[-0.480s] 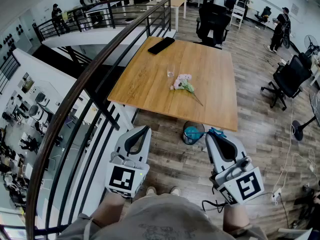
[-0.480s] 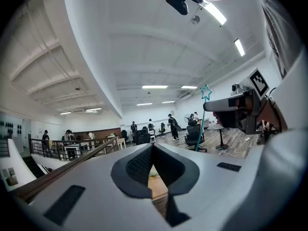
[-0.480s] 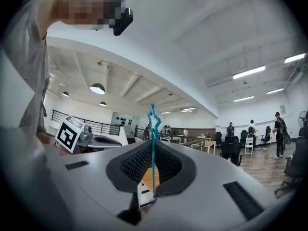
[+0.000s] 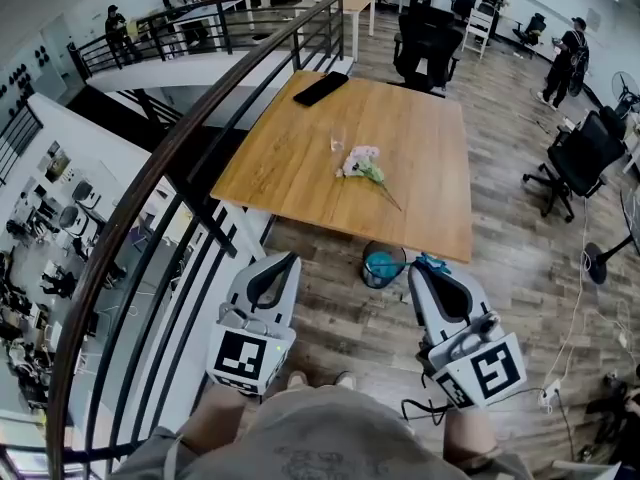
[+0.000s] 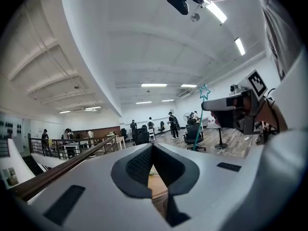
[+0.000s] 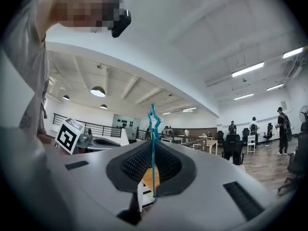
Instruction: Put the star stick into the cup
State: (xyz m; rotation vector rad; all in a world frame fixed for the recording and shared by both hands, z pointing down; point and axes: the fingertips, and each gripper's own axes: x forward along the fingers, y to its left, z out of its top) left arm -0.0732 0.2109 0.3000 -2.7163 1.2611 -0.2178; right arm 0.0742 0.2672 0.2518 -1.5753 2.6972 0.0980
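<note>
open office, plank floor, a wooden table (image 4: 430, 178) beside a railing (image 4: 190, 148); the cup (image 4: 338, 140) stands near the table's middle, pink flowers (image 4: 362, 160) just beside it; the right gripper (image 6: 153, 150) is clenched on the teal star stick (image 6: 153, 121), held upright, well short of the table's near edge; the left gripper (image 5: 153, 150) is closed on nothing

table (image 4: 290, 173): straight ahead, past a strip of floor
railing (image 4: 170, 168): runs along the table's left side
cup (image 4: 338, 140): on the table, far half, roughly mid-width
flowers (image 4: 362, 163): on the table, just beside the cup, near-right of it
flat slab thing (image 4: 321, 89): table's far left corner
bin (image 4: 384, 265): on the floor, just before the table's near edge
office chair (image 4: 428, 40): behind the table's far edge
left gripper (image 4: 286, 261) and right gripper (image 4: 419, 270): side by side, well short of the table
star stick (image 6: 153, 129): between the right gripper's jaws
</note>
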